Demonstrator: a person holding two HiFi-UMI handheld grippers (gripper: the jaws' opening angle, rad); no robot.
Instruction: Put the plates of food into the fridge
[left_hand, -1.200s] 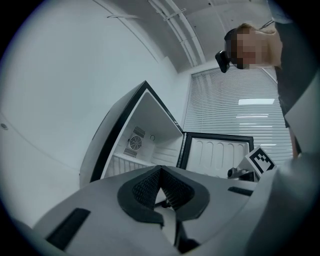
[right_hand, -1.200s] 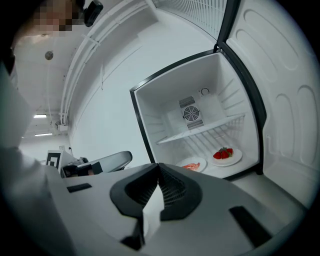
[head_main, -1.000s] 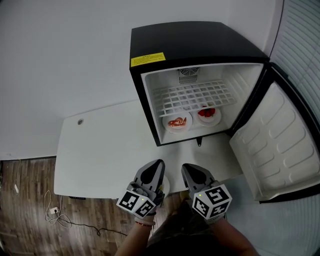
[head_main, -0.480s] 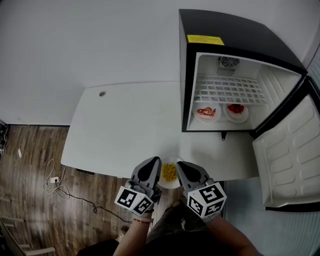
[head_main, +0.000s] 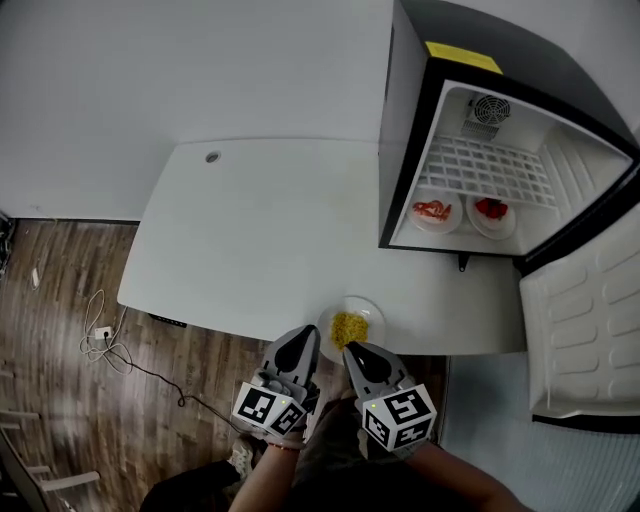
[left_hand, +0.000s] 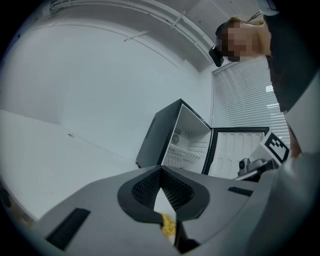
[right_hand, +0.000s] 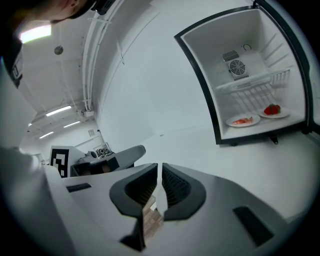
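Note:
A white plate of yellow food (head_main: 351, 326) sits at the table's front edge. Both grippers hover just in front of it, close together, each with nothing in it. My left gripper (head_main: 308, 338) is shut, and a bit of the yellow food (left_hand: 169, 226) shows below its closed tips (left_hand: 161, 171). My right gripper (head_main: 350, 352) is shut too, its tips (right_hand: 159, 166) meeting. The black fridge (head_main: 470, 60) stands open at the table's right. On its floor are a plate of orange-red food (head_main: 433, 212) and a plate of red food (head_main: 491, 211), both also in the right gripper view (right_hand: 242, 120) (right_hand: 273, 111).
The fridge door (head_main: 590, 330) swings out to the right past the table's edge. A wire shelf (head_main: 490, 170) spans the fridge above the plates. The white table (head_main: 250, 250) has a cable hole (head_main: 212, 157). Cables (head_main: 100, 335) lie on the wood floor at left.
Both grippers have drawn back and down toward the table's front edge, staying shut. The yellow-food plate has come into view ahead of them, and the fridge has slid to the right of the view.

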